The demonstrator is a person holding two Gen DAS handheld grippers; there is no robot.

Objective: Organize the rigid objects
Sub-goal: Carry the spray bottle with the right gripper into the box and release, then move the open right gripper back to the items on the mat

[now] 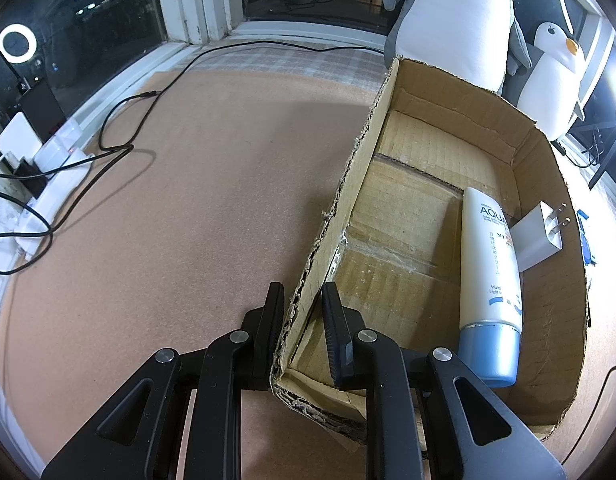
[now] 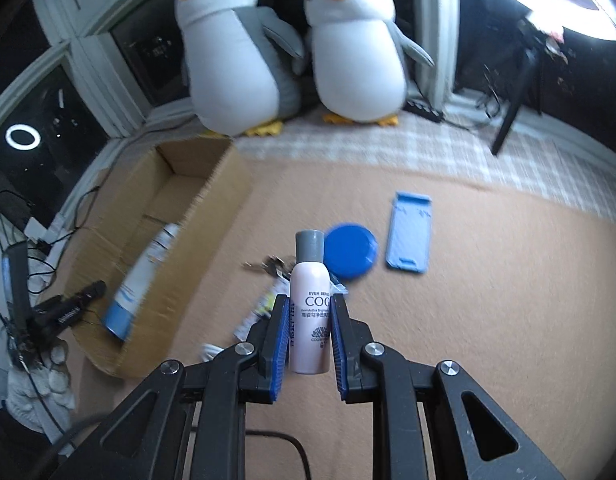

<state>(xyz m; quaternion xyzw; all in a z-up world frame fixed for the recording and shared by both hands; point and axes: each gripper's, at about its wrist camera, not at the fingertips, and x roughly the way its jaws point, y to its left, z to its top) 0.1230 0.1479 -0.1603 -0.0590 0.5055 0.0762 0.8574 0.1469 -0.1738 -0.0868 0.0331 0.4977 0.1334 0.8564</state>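
Left gripper (image 1: 304,332) pinches cardboard box (image 1: 547,216) wall at lower centre, likely steadying it. Right gripper (image 2: 308,336) clamps pink spray bottle (image 2: 310,312) mid-frame, probably bound for the box at left.

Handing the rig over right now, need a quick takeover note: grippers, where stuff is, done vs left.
Left gripper: shut on the near-left wall of the cardboard box, steadying it.
Right gripper: shut on the pink spray bottle, upright between the fingers, outside the box.
Done: sunscreen tube and white charger plug lie in the box.
Left: box the pink bottle, then the blue round lid, blue holder, keys and wrapper on the mat.
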